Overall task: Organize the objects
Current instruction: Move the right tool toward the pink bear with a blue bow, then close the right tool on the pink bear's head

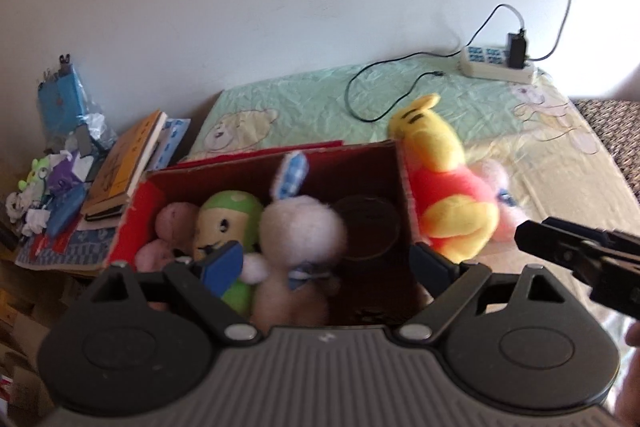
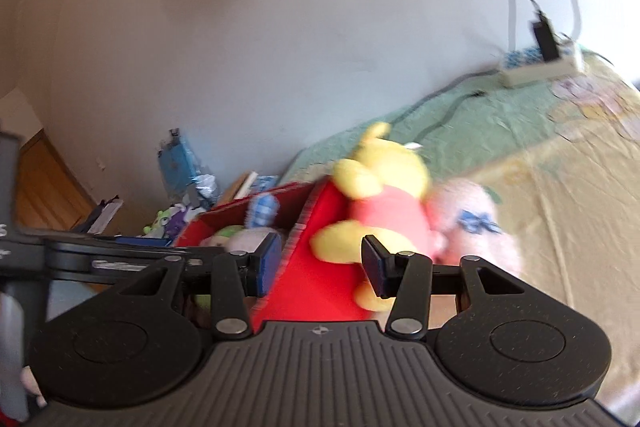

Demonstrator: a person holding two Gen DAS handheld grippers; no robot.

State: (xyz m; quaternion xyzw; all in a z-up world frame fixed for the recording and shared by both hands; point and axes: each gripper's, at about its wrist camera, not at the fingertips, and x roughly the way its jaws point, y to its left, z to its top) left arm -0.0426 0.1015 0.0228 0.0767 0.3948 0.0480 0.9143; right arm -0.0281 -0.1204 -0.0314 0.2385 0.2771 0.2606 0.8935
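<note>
The left tongs stood wide apart and empty over an open red cardboard box. Between and just beyond their fingers lay a white plush rabbit, with a green plush toy and a pink plush to its left, all inside the box.

The right tongs were also apart, holding nothing, aimed at the box's right wall. Just beyond them, a yellow bear plush in a red shirt leaned against that wall from outside, on the bed, touching a pale pink plush to its right.

The bear looked light, soft and squashy, so it would likely deform rather than slip; the shirted belly seemed the surest place to pinch. A power strip lay far beyond, by the wall.
</note>
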